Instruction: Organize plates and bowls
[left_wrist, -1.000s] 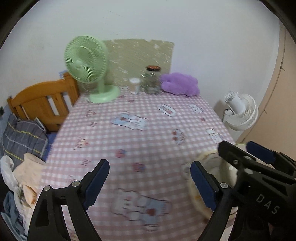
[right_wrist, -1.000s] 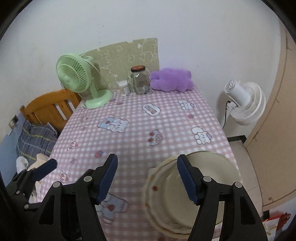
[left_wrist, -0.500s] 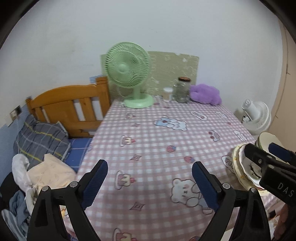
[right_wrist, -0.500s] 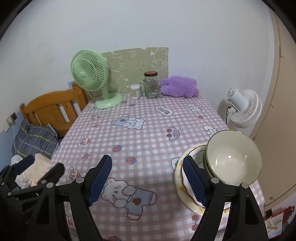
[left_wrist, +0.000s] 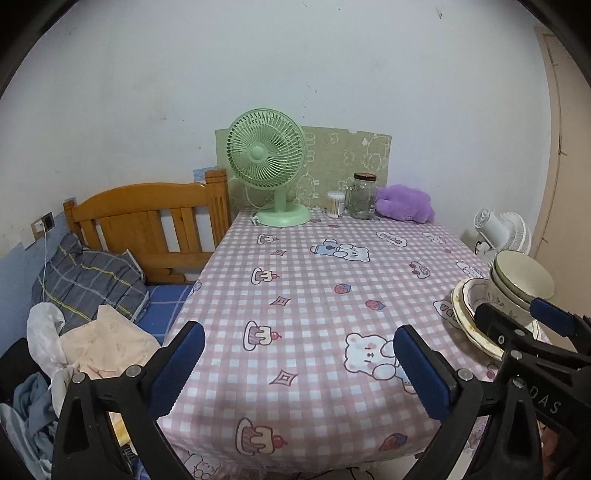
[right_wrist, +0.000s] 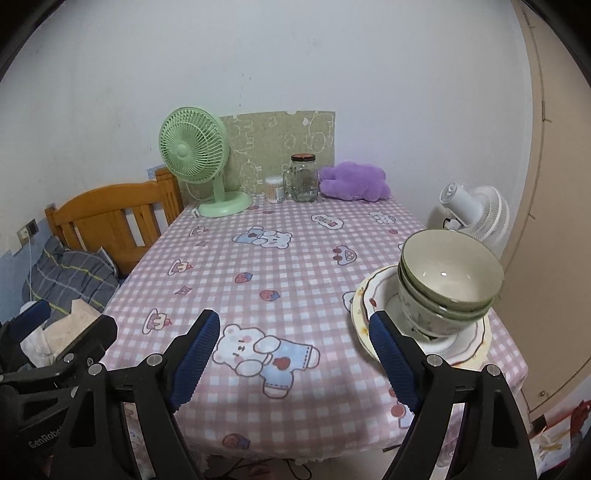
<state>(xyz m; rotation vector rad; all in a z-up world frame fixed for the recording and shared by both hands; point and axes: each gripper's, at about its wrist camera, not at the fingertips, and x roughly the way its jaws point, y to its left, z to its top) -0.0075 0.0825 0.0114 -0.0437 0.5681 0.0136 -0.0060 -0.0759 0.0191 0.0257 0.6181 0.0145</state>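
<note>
Stacked bowls (right_wrist: 448, 284) sit on the plates (right_wrist: 476, 338) at the table's (right_wrist: 295, 258) right edge — left hand-held gripper (left_wrist: 295, 365) and right hand-held gripper (right_wrist: 293, 354) both spread apart, holding nothing.

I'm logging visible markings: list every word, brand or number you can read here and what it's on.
"DAS": white letters on the right gripper body, left wrist view; any further letters are cut off.
"GenRob": on the left gripper body, right wrist view; the rest is cut off.
Tablecloth cloud patches: lettering too small to read.
</note>
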